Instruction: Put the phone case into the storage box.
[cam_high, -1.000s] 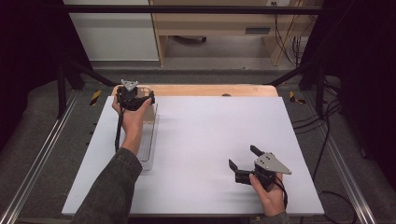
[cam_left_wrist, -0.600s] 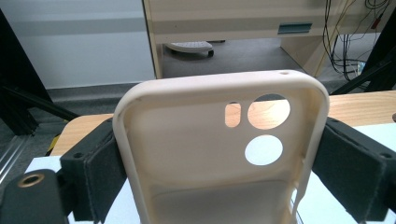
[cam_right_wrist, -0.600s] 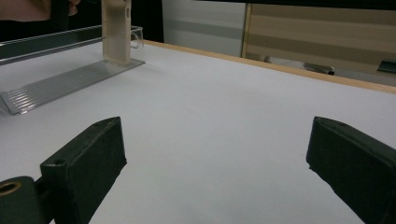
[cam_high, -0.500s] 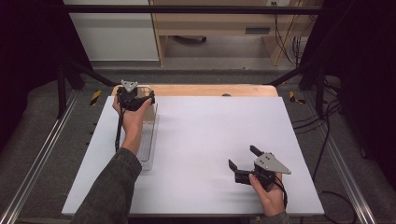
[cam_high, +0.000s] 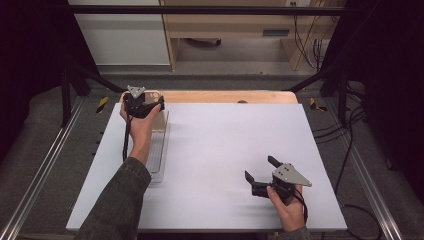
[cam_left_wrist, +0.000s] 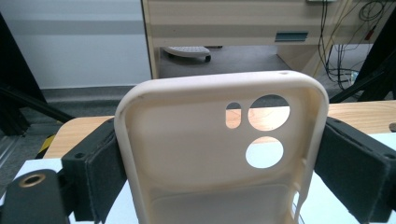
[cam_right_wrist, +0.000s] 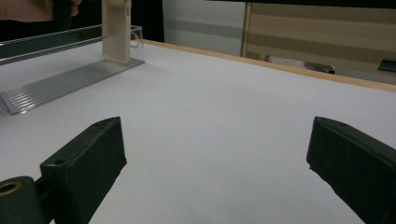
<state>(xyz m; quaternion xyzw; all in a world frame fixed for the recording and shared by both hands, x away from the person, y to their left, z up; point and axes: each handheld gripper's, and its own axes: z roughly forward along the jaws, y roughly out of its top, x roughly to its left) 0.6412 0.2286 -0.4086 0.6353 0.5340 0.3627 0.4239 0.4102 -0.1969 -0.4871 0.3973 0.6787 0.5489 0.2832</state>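
A cream phone case with camera cut-outs stands upright between my left gripper's jaws; the left gripper is shut on its two long sides. From above, that left gripper sits at the table's far left, holding the case at the far end of a clear ribbed rack. In the right gripper view the case rests on end on the rack. My right gripper hovers near the front right, open with nothing between its jaws.
A white sheet covers the table, with a wooden edge along the back. Metal rails run along both sides. Beyond the table are a cabinet and cables on the floor.
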